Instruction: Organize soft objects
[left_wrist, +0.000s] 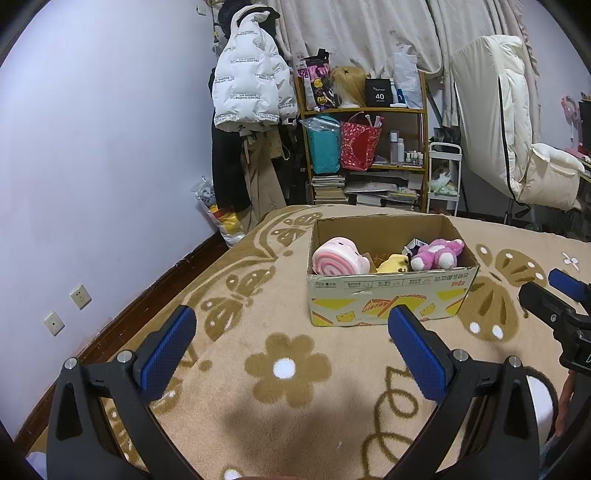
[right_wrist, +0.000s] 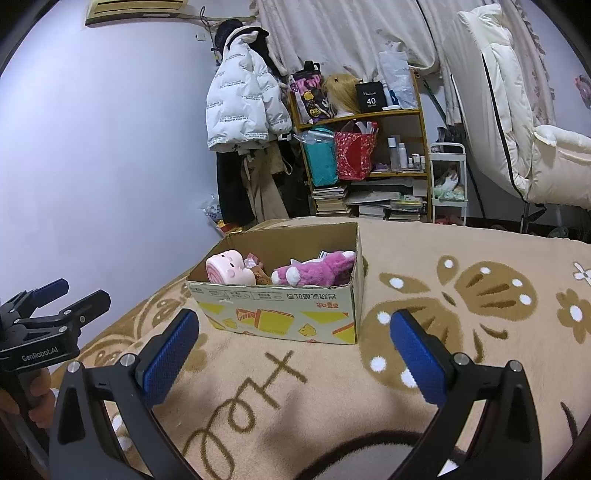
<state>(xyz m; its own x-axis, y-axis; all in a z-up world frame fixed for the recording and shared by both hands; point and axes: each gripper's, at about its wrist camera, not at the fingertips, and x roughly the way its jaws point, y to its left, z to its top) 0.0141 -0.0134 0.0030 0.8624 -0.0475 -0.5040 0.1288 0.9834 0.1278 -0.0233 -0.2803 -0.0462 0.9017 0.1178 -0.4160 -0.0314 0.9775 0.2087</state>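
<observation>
An open cardboard box (left_wrist: 388, 299) (right_wrist: 280, 314) stands on the beige patterned blanket (left_wrist: 288, 369). Inside lie a pink roll-shaped plush (left_wrist: 338, 258) (right_wrist: 229, 268), a yellow plush (left_wrist: 393, 264) and a magenta plush bear (left_wrist: 437, 254) (right_wrist: 317, 271). My left gripper (left_wrist: 291, 332) hovers open over the blanket, short of the box's near side, with nothing between its blue pads. My right gripper (right_wrist: 293, 334) is open too, empty, just before the box's front wall. In the left wrist view the right gripper (left_wrist: 543, 290) juts in at the right; in the right wrist view the left gripper (right_wrist: 66, 295) shows at the left, held by a hand.
Behind the bed stand a wooden shelf (left_wrist: 369, 110) with bags, bottles and stacked books, a rack of hanging coats (left_wrist: 251, 85), a small white cart (left_wrist: 445, 177) and a chair draped with a white quilt (left_wrist: 517, 129). A lilac wall (left_wrist: 110, 147) runs along the left.
</observation>
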